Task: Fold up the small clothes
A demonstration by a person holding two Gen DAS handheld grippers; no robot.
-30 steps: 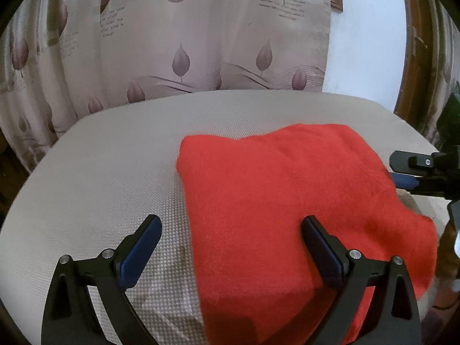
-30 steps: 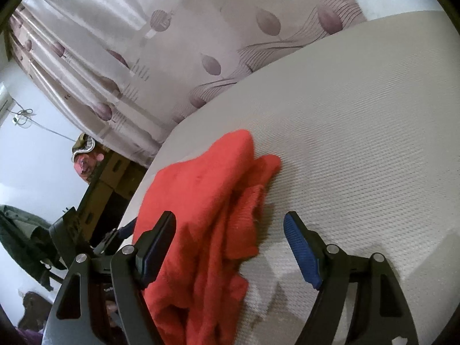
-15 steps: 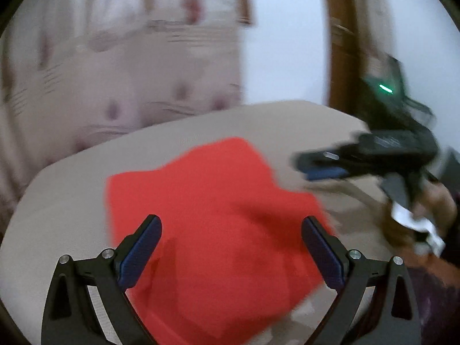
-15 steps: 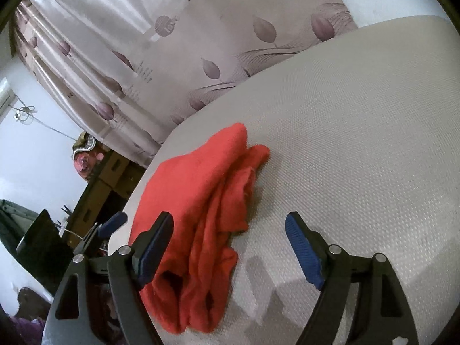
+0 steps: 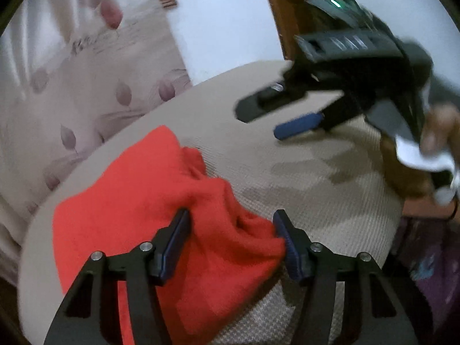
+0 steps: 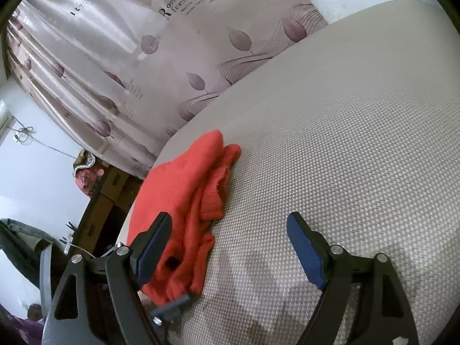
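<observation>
A red knitted garment [image 5: 138, 201] lies bunched on the beige woven table [image 5: 316, 189]. My left gripper [image 5: 231, 230] has its jaws partly closed around a raised fold of the garment at its near right edge; both pads touch the cloth. In the right wrist view the garment [image 6: 187, 184] lies at the table's left edge, crumpled. My right gripper [image 6: 227, 235] is open and empty, over the table just right of the garment. It also shows in the left wrist view [image 5: 287, 115], hovering above the table beyond the garment.
A leaf-patterned curtain [image 6: 129, 57] hangs behind the table. A wooden door frame [image 5: 284, 14] stands at the back right. Cardboard boxes and clutter [image 6: 95, 189] sit on the floor left of the table [image 6: 345, 158].
My left gripper has swung right, narrowed its jaws and closed onto the garment's near edge, bunching the cloth. My right gripper has drawn back slightly and stays open.
</observation>
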